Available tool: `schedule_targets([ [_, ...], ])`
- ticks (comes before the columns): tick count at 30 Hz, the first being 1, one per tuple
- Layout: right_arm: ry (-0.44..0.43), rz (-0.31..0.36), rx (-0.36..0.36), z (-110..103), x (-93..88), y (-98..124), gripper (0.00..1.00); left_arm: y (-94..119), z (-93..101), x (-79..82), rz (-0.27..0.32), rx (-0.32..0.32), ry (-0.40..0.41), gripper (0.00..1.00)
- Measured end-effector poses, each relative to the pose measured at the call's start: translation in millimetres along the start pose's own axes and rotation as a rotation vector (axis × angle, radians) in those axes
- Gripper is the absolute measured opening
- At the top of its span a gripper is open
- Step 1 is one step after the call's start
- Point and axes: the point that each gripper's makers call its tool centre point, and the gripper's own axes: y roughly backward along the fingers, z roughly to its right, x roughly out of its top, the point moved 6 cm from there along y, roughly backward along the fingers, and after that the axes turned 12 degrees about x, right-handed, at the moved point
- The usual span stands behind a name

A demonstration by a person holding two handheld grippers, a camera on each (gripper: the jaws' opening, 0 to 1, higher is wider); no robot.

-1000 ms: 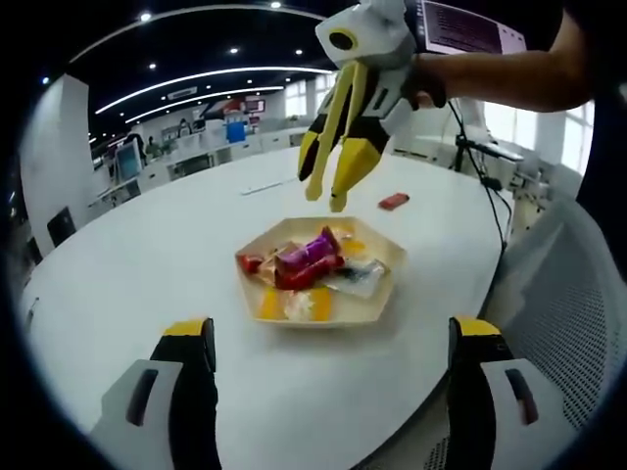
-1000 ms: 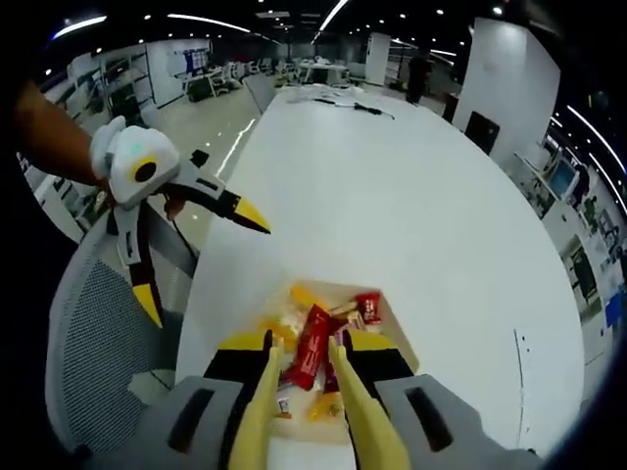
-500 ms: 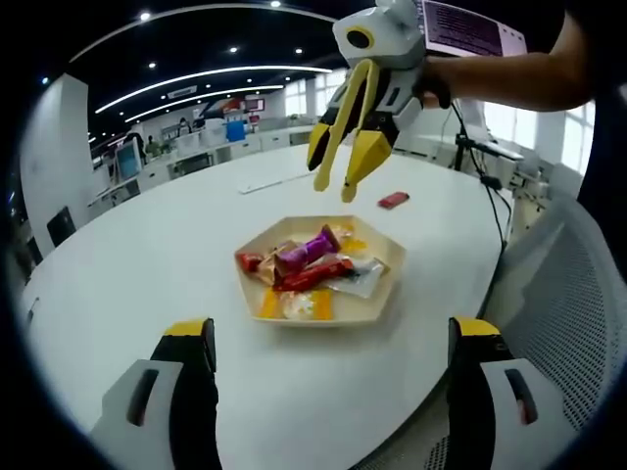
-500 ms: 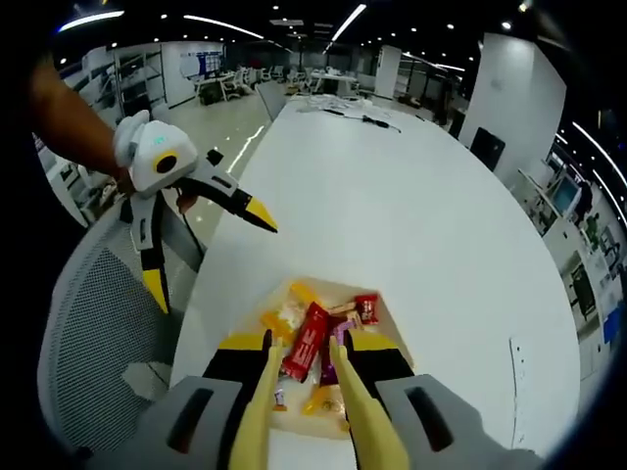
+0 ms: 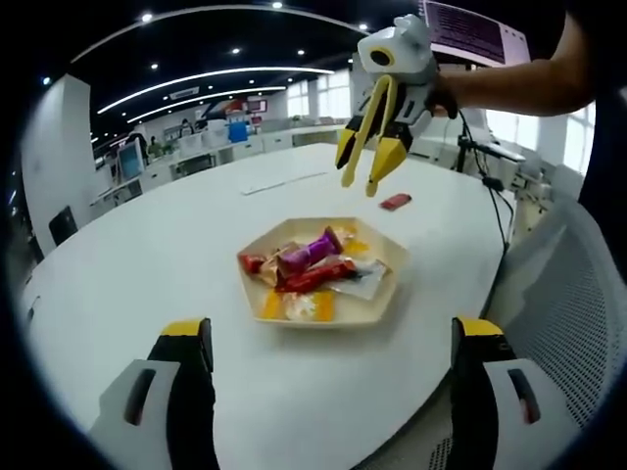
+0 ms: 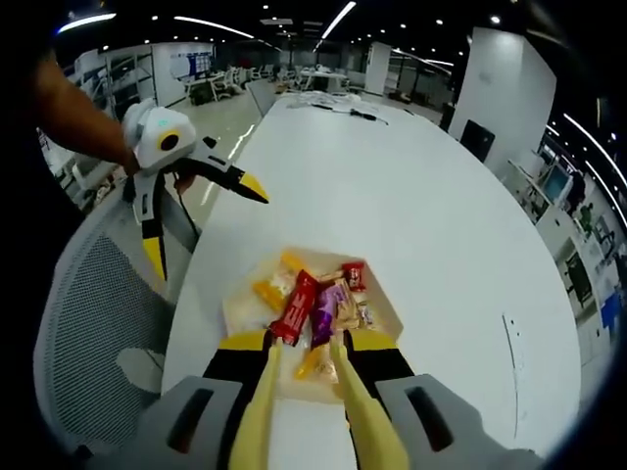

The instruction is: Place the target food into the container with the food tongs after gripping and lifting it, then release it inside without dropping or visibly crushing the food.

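White round table (image 5: pixel 127 255) bearing hexagonal tray (image 5: pixel 377 292) of wrapped snacks; right gripper (image 5: pixel 372 166) rising away, tongs narrow, empty; left gripper (image 6: pixel 191 211) hanging wide.

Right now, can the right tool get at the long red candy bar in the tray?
Probably yes. The right tool hangs in the air above the beige six-sided tray, jaws slightly apart and holding nothing. The long red candy bar lies on top of the sweets, uncovered.
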Motion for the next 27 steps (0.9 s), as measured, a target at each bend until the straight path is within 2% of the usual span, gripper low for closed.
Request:
schedule_targets([
  [6,-0.019,-0.003,-0.03,0.2,-17.4,20.4,0.28,0.7,0.1,2.6,0.013,-0.004,0.019,0.99],
  [17,-0.072,-0.01,-0.13,5.6,-57.8,70.2,0.28,-0.2,4.6,2.4,0.011,-0.027,0.01,0.99],
  [27,-0.09,-0.018,-0.159,5.3,-85.9,95.4,0.28,-0.4,4.2,2.5,0.012,-0.026,0.015,0.99],
])
